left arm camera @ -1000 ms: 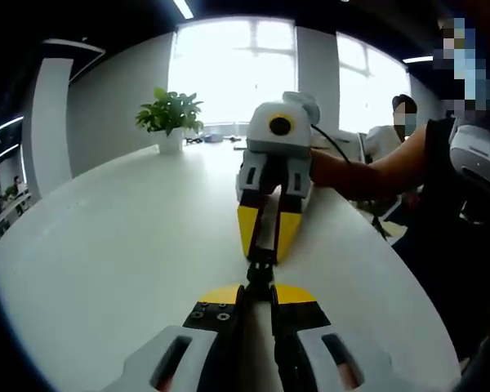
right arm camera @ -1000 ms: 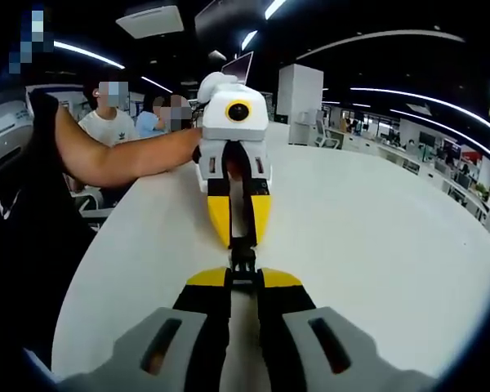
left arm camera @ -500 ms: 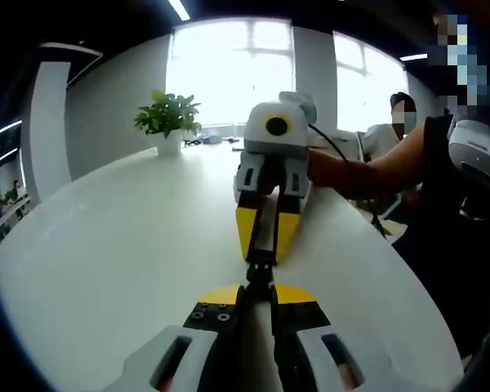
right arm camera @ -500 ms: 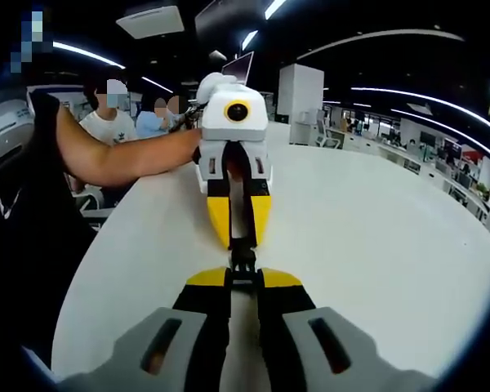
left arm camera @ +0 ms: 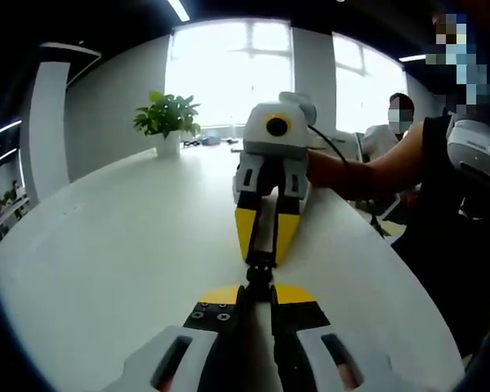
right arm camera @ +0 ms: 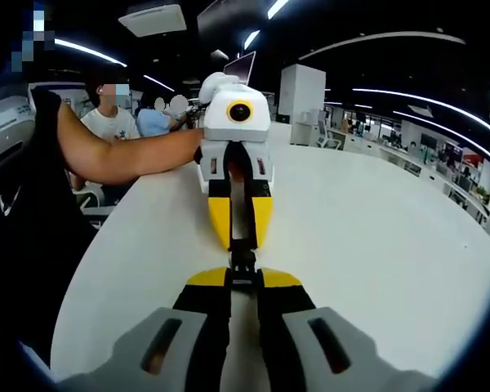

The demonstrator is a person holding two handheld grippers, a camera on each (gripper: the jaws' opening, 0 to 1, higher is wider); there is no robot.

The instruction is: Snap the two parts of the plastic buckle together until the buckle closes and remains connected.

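A small black plastic buckle (left arm camera: 260, 272) hangs between the two grippers above the white table (left arm camera: 114, 245), its two parts meeting end to end. My left gripper (left arm camera: 258, 287) is shut on the near part. Facing it, the right gripper (left arm camera: 263, 255) with yellow jaws is shut on the far part. In the right gripper view the buckle (right arm camera: 243, 261) sits the same way: my right gripper (right arm camera: 244, 276) is shut on its near end and the left gripper (right arm camera: 242, 243) clamps the far end. I cannot tell whether the parts are latched.
A potted plant (left arm camera: 167, 118) stands at the table's far end by bright windows. The person's bare arm (right arm camera: 126, 155) reaches in from the left in the right gripper view. Seated people (right arm camera: 118, 118) are behind it. An open office stretches off to the right.
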